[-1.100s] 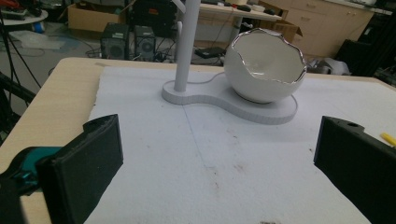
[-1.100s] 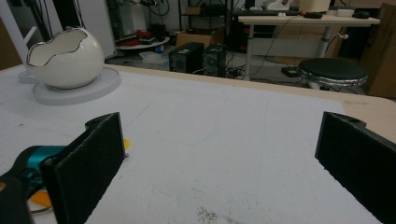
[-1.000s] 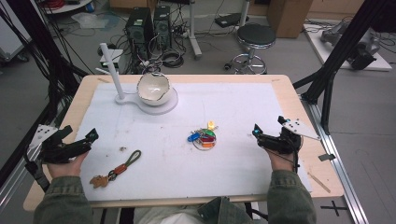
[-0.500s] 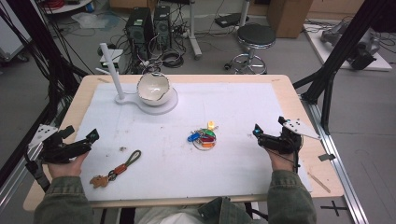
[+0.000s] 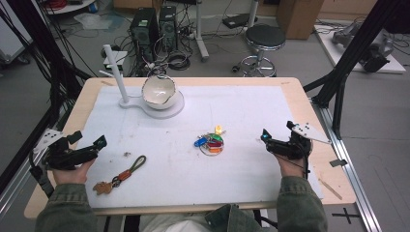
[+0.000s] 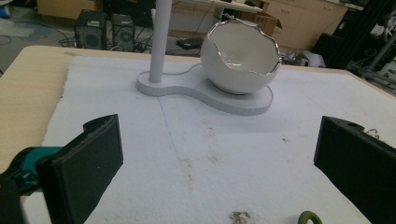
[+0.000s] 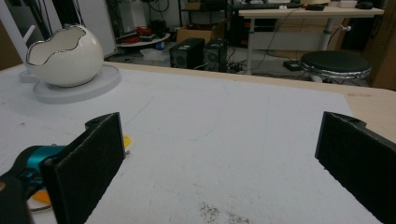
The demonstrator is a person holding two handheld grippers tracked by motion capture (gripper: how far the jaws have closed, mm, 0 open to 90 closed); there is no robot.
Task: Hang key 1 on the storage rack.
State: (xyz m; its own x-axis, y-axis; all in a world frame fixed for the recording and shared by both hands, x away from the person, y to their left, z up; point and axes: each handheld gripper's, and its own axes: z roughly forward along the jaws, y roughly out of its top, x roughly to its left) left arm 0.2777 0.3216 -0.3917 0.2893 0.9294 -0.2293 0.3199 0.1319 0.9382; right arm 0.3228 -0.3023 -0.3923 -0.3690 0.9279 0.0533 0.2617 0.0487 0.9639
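1. Left gripper (image 5: 99,143): I hold it low at the left edge of the mat (image 5: 251,159), jaws spread wide with nothing between them.
2. Left gripper view: its two black pads (image 6: 91,163) stand far apart over bare mat, facing the bowl (image 6: 243,58).
3. Right gripper (image 5: 265,137): I hold it at the right side of the mat, jaws likewise wide and empty, pointing inward toward the middle.
4. Right gripper view: its pads (image 7: 93,161) frame bare mat; a yellow tag (image 7: 125,140) of the key bunch (image 5: 211,141) shows just past the left pad.
5. Key bunch: it lies near the mat's centre, a ring with blue, green, red, orange and yellow tags, near the right gripper and untouched by it.
6. Strap (image 5: 121,173): a green cord with an orange section and a brown charm lies at the front left of the mat, near the left gripper and apart from it. Its green loop end (image 6: 310,218) shows at the bottom of the left gripper view.
7. Bowl: white, egg-shaped with a jagged silver rim, it sits on a white base (image 5: 167,108) at the back left of the mat.
8. Post (image 5: 116,72): a white post rises from the same base, beside the bowl.
9. Table (image 5: 300,94): wooden, with the mat covering most of its top.
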